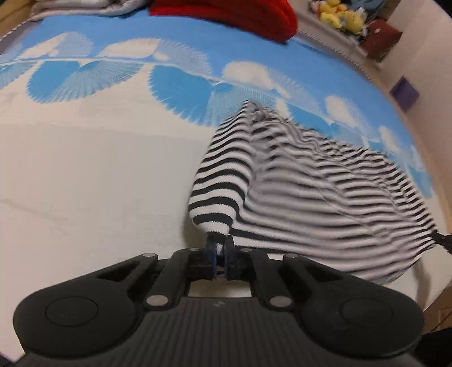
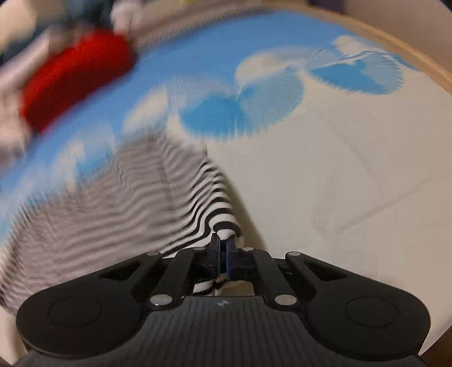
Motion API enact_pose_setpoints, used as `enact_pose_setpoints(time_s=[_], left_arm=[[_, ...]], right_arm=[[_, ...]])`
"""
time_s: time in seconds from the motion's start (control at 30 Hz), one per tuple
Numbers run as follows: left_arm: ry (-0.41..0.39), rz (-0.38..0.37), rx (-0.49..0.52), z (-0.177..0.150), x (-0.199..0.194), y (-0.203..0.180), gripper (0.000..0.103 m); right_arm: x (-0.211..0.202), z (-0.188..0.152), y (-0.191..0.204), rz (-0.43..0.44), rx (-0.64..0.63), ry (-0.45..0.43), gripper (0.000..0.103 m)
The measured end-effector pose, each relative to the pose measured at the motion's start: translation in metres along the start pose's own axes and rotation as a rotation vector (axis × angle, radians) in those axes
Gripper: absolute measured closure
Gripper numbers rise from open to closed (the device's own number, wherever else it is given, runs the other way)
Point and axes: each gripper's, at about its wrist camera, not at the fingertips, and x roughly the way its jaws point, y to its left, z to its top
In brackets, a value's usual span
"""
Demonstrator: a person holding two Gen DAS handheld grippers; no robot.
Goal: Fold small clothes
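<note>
**Left wrist + right wrist: both claws clamped on the stripey top**

Left wrist view first: the left gripper [image 1: 220,240] is pinched tight on a corner of the black-and-white striped garment [image 1: 296,183], w/ a bit of white fabric showing between the two closed jaws. From that corner the cloth runs off toward 2 o'clock, bunched and partly lifted, over the bedspread [image 1: 99,169], which is cream w/ blue and white fan shapes. Far end of the garment, out at 3 o'clock, there's a dark tip poking in, prob the other claw but too small to tell.

Right wrist view is pretty blurry. The right gripper [image 2: 223,240] is also squeezed closed on a striped hem, cloth caught between the jaws and a strip hanging out under them. The rest of the garment spreads away to 9–10 o'clock.

Other stuff: a red knit thing [image 1: 226,14] lies at 12 o'clock on the far side of the bed in the left view, and some yellow plush toys [image 1: 341,15] sit on a shelf around 1 o'clock.
</note>
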Motion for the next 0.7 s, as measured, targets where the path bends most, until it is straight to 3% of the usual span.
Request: enact_pose_setpoints(time_s=[0.1,0.17,0.2,0.27,0.33,0.4,0.47,0.53,0.7], left_arm=[[0.130,0.046,0.026,-0.005,0.026,-0.003,0.097],[0.178,0.092,0.066,-0.008,0.036,-0.009,0.086],[0.166,0.112,0.074,-0.008,0.034,-0.012,0.077],[0.074,0.147,0.102,-0.005,0.017,-0.018,0.073],[-0.048,0.168,0.153,-0.003,-0.001,-0.031,0.072],[-0.111,0.093,0.182,-0.001,-0.008,-0.046,0.072],[-0.130,0.030,0.244,-0.003,-0.007,-0.066,0.071],[-0.129,-0.004,0.330,-0.006,-0.002,-0.091,0.068],[-0.107,-0.045,0.456,-0.015,0.018,-0.142,0.061]], right_arm=[[0.009,-0.008,-0.010,-0.067,0.006,0.083,0.101],[0.027,-0.016,-0.009,-0.113,-0.021,0.175,0.100],[0.033,-0.020,-0.008,-0.133,-0.035,0.208,0.100],[0.033,-0.020,-0.003,-0.160,-0.044,0.204,0.097],[0.016,-0.017,0.005,-0.198,-0.073,0.105,0.092],[-0.002,-0.014,0.015,-0.207,-0.139,0.000,0.083],[-0.007,-0.017,0.026,-0.149,-0.193,-0.030,0.079],[0.001,-0.024,0.038,-0.082,-0.254,-0.002,0.079],[0.021,-0.037,0.070,0.010,-0.379,0.046,0.078]])
